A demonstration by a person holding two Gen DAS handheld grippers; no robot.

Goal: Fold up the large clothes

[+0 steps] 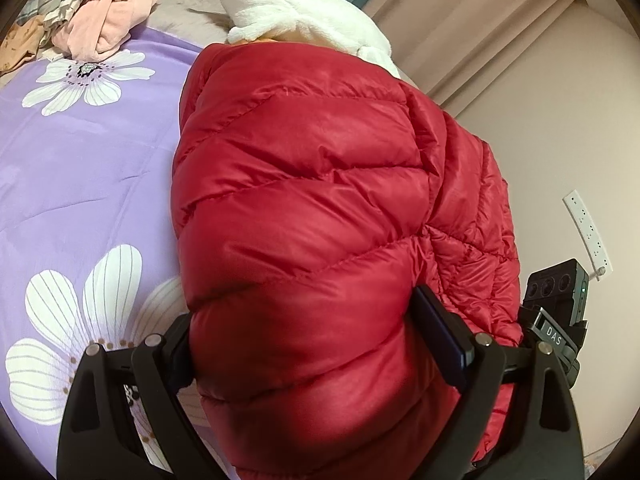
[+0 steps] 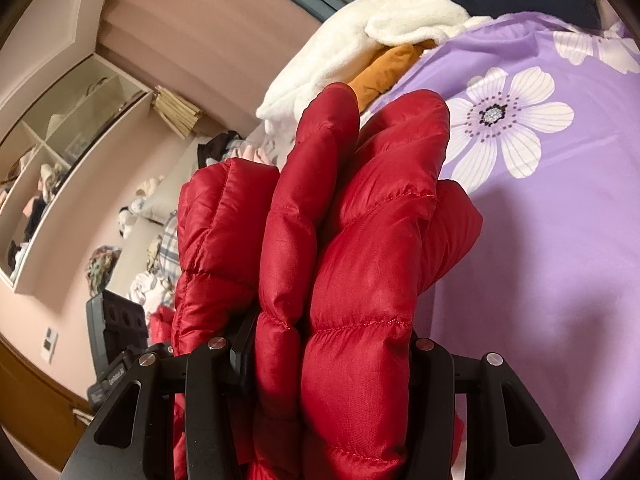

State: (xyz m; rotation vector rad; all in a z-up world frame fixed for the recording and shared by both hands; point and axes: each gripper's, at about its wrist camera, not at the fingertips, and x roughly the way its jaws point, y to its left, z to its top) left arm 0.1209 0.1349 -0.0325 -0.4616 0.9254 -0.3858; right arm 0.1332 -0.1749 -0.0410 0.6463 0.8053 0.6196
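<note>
the red puffer jacket is bunched up and raised over the edge of the bed, above the purple flowered bedspread, with a white fleece lying beyond it. the left hand-held gripper stands wide, its jaws pressed against a thick, padded roll of the jacket. the right hand-held gripper is about half closed, clamped on several stacked quilted layers. the jacket looks light, soft and springy, and its shiny shell is probably slippery, so folds may puff open and slide once released. stitched seams or hem edges would likely give a firmer hold than the middle of a puffy panel.
</note>
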